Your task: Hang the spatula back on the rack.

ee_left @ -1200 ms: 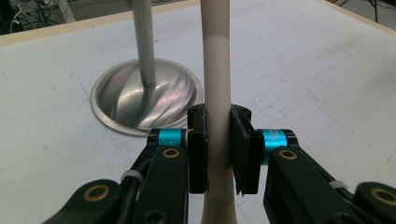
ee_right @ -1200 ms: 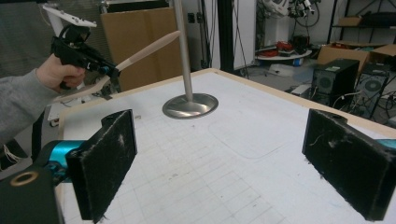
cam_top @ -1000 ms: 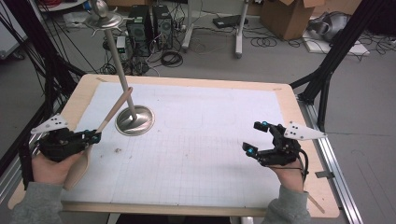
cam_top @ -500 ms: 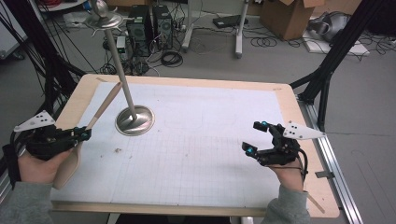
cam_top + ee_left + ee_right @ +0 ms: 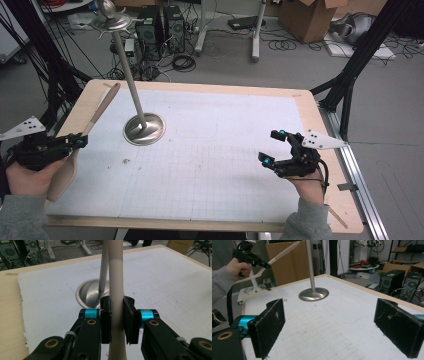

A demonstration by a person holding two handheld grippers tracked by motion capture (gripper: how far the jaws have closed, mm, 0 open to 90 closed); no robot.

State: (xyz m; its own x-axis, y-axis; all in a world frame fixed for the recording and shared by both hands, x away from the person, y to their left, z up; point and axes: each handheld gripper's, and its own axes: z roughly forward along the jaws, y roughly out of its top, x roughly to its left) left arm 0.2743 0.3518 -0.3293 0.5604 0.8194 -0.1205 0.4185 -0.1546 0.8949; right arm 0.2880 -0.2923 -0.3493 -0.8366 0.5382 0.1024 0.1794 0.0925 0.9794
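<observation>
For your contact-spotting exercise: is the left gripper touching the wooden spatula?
Touching. The left gripper view shows the left gripper with both jaws pressed against the wooden spatula handle, no gap.

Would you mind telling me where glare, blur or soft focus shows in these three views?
High view: even light, the metal stand with a soft sheen on its base. Left gripper view: the jaws and the wooden spatula up close look soft, and the stand's base shows bright reflections. Right gripper view: the right gripper has blurred, fuzzy-edged pads, while the table behind is sharper.
</observation>
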